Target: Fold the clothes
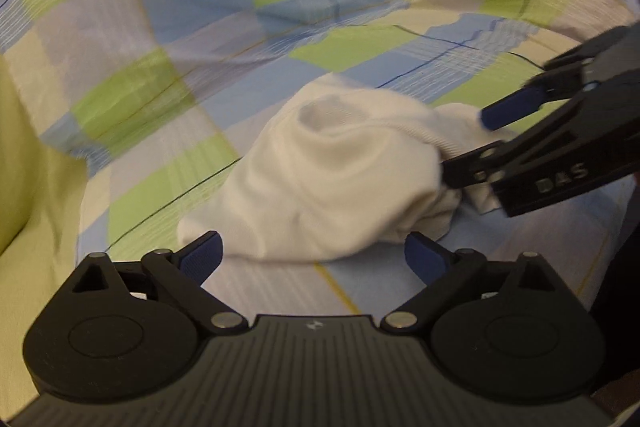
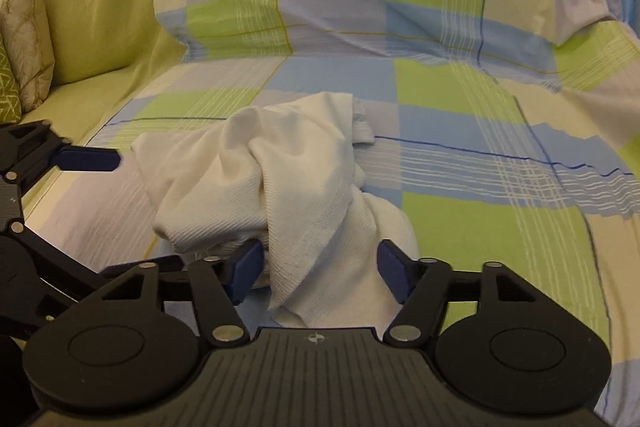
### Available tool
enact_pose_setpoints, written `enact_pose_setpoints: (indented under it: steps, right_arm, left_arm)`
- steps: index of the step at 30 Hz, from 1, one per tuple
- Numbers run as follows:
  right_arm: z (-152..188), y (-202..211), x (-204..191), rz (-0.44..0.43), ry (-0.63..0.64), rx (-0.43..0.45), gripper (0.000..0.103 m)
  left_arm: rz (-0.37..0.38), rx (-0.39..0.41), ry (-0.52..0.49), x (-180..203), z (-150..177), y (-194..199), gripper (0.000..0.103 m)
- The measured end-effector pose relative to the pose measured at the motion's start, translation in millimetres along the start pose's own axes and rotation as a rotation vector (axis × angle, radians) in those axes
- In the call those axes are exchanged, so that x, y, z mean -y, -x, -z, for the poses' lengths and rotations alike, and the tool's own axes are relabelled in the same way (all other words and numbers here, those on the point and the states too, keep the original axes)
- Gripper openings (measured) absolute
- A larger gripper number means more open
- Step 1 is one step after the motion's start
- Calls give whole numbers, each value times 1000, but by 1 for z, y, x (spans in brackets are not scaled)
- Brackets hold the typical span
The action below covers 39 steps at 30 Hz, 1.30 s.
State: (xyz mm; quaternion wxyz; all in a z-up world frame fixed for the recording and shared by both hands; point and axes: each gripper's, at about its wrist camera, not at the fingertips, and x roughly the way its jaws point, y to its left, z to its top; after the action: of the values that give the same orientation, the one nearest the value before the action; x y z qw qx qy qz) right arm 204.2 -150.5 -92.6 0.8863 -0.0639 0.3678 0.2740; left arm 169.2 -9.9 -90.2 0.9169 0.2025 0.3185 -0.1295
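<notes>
Your right hand-held gripper [image 2: 318,267] straddles, jaws apart, the near fold of the soft, light white knit garment [image 2: 280,187]; pinch there, while your left hand-held gripper [image 1: 314,253] waits released beside it

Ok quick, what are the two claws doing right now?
Left claw: open, holding nothing, near the white cloth.
Right claw: open, cloth between its fingers, not pinched.

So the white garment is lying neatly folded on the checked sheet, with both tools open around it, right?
Not folded: the white garment lies crumpled in a heap on the checked sheet, as the right wrist view shows. Both the left tool and the right tool are open, as you said.
</notes>
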Motion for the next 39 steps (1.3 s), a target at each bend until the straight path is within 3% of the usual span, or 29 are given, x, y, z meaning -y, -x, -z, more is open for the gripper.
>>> enact_pose_setpoints:
  steps: [1, 2, 3, 5, 6, 10, 14, 19, 22, 24, 25, 26, 27, 28, 31, 34, 39]
  right_arm:
    - [0, -2, 1, -26, -6, -4, 15]
    - [0, -2, 1, -41, -9, 2, 7]
    - [0, 1, 2, -44, -14, 15, 6]
    - [-2, 10, 7, -43, -35, 47, 4]
    - [-4, 16, 13, -39, -56, 67, 4]
    - [-21, 53, 37, -19, -114, 163, 4]
    - [-46, 113, 52, -8, -112, 292, 4]
    - [-65, 185, 51, 17, -87, 453, 4]
    - [-79, 192, 57, 45, -90, 482, 4]
    - [-87, 176, 62, 58, -99, 460, 5]
    - [-92, 163, 65, 64, -105, 440, 8]
    - [-94, 146, 69, 74, -110, 398, 25]
    - [-96, 125, 72, 87, -114, 342, 36]
    - [-95, 109, 75, 106, -111, 304, 55]
    - [-81, 90, 77, 119, -110, 257, 54]
    - [-57, 91, 62, 29, -53, 204, 54]
    - [7, 93, -14, -192, 336, 24, 53]
  left_arm:
    - [18, 0, -19, 2, -1, -5, 75]
    - [37, -8, -25, 3, -1, -9, 57]
    - [58, -18, -26, 3, -1, -12, 50]
    - [76, -12, -14, 1, -3, -12, 16]
    - [56, 5, -13, -1, -4, -8, 5]
    - [38, 76, 64, -24, -16, 18, 4]
    - [18, 165, 73, -40, -35, 60, 4]
    - [44, 288, 66, -46, -55, 126, 4]
    - [61, 287, 83, -54, -67, 129, 5]
    - [72, 283, 95, -59, -74, 129, 9]
    - [69, 243, 119, -64, -74, 115, 14]
    - [65, 193, 149, -70, -72, 97, 30]
    - [60, 142, 178, -76, -70, 79, 39]
    - [47, 102, 197, -79, -65, 65, 40]
    - [20, 41, 216, -82, -42, 43, 39]
    - [30, 26, 191, -77, -20, 43, 43]
    - [38, -1, 165, -69, 6, 49, 53]
